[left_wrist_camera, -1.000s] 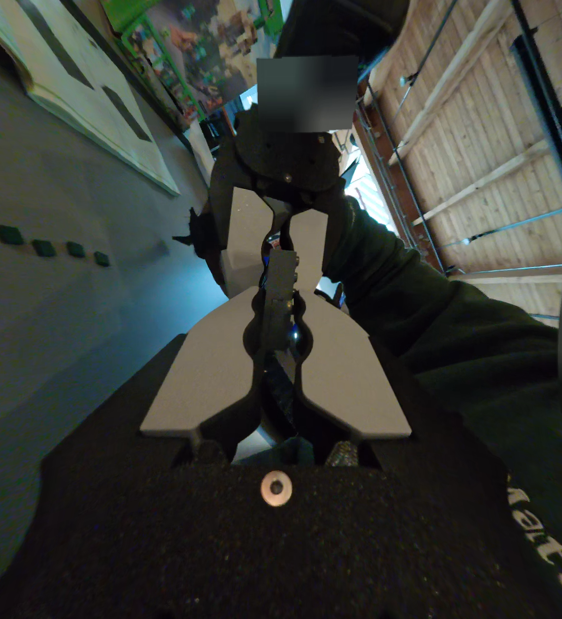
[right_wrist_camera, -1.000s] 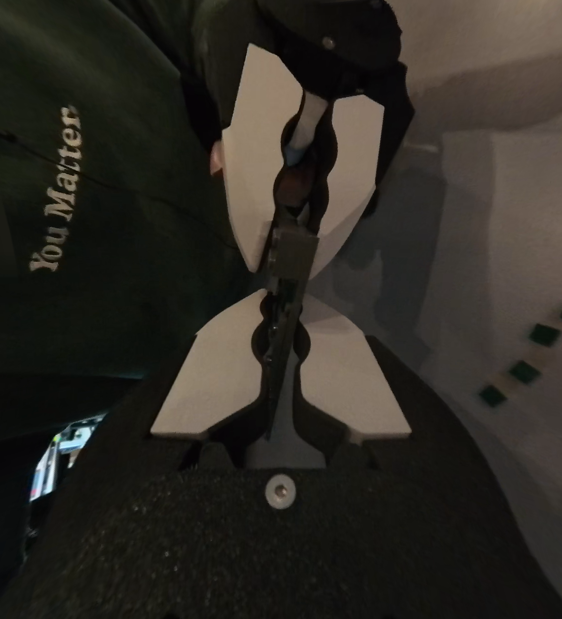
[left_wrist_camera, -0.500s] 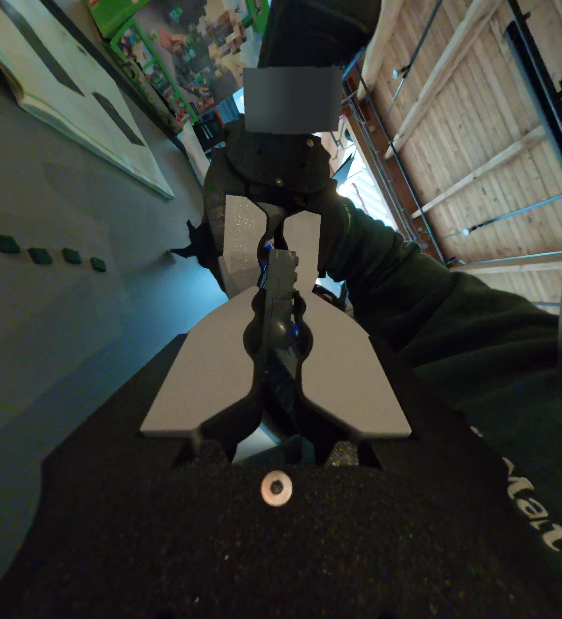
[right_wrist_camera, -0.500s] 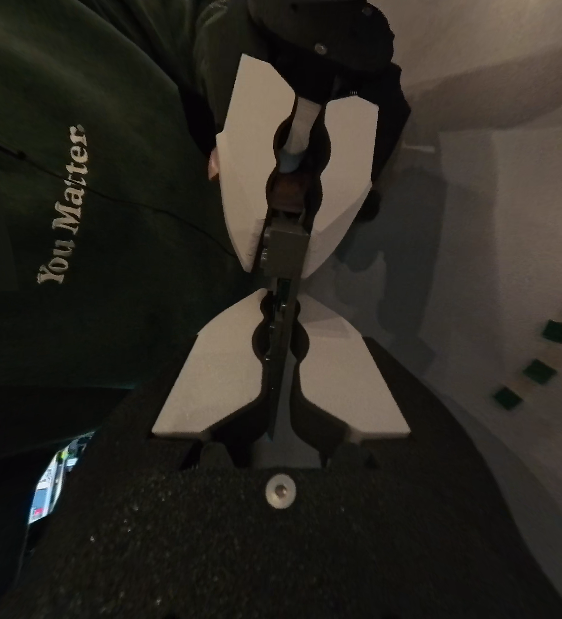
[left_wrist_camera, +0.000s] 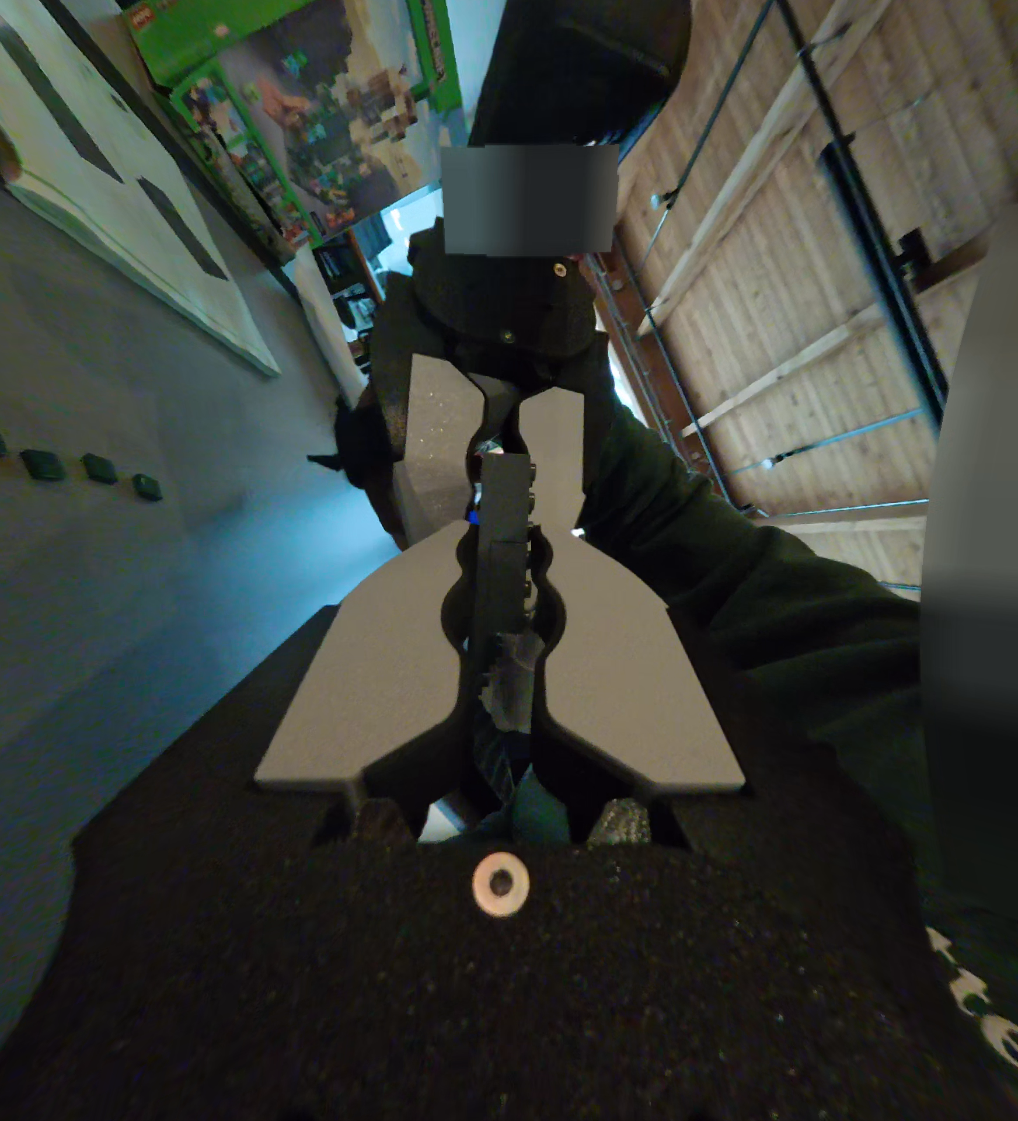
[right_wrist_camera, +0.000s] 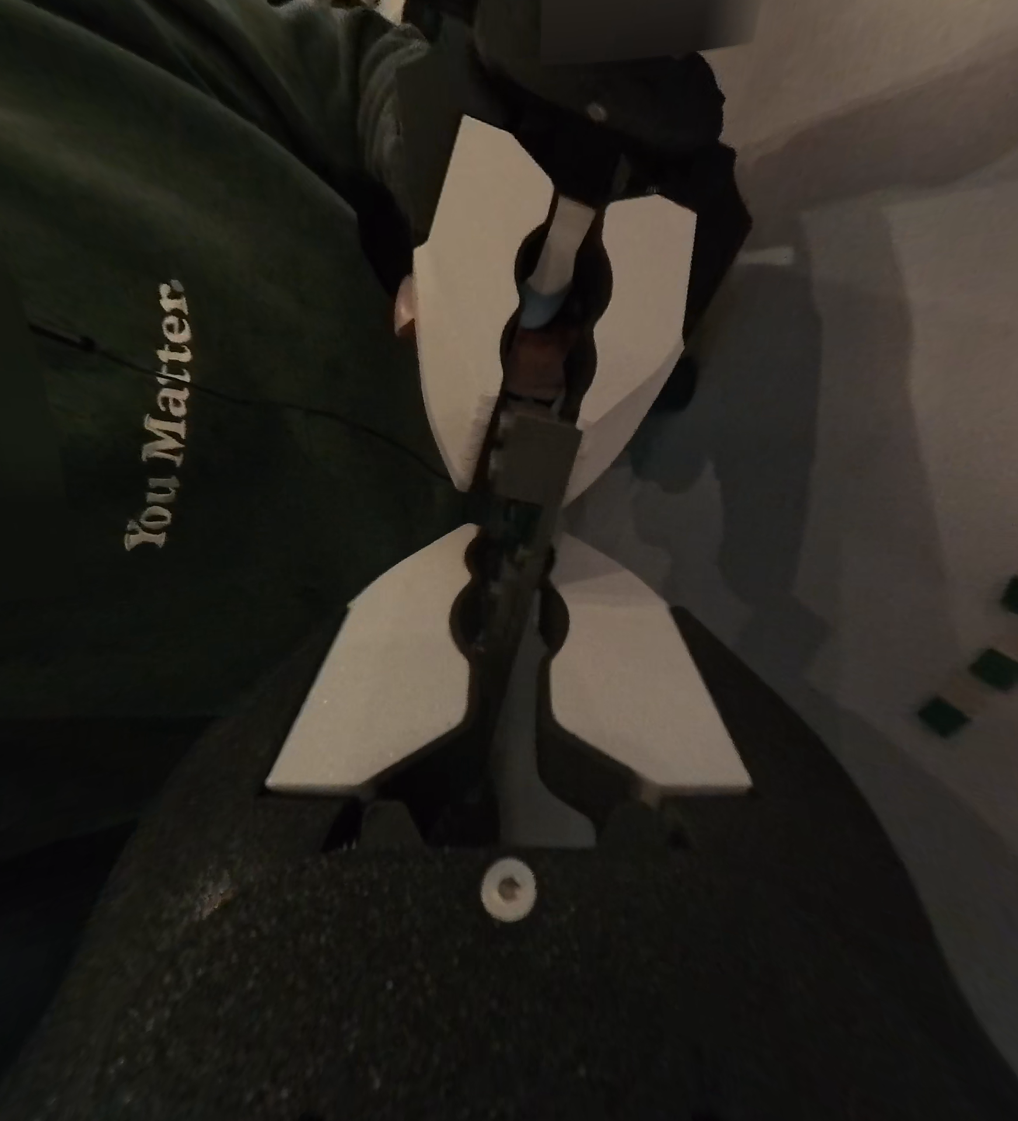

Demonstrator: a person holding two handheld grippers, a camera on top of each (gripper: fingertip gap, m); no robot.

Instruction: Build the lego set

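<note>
Both grippers meet tip to tip in the air, well above the grey table (left_wrist_camera: 100, 606). My left gripper (left_wrist_camera: 502, 537) is shut on a dark grey Lego assembly (left_wrist_camera: 503, 515), seen edge-on with studs on its right side. My right gripper (right_wrist_camera: 512, 537) is shut on the same assembly's thin dark plate (right_wrist_camera: 509, 564), which has green bits. A grey brick (right_wrist_camera: 535, 455) on it sits between the fingers of the left gripper (right_wrist_camera: 528, 479). In the left wrist view the right gripper (left_wrist_camera: 497, 449) faces me from above. Several small dark green tiles (left_wrist_camera: 42, 464) lie in a row on the table; the right wrist view also shows the tiles (right_wrist_camera: 998, 667).
An open instruction booklet (left_wrist_camera: 100, 200) and a green Lego box (left_wrist_camera: 312, 121) lie at the table's far side. The person's dark green sleeve (left_wrist_camera: 767, 606) and sweatshirt (right_wrist_camera: 130, 303) are close behind the grippers. A wooden ceiling (left_wrist_camera: 828, 242) fills the right. Only a small space, under 4 cm, lies between the two pairs of fingers.
Both grippers stay shut on the assembly. The pair has shifted and tilted slightly, so more of the Lego box shows in the left wrist view.
</note>
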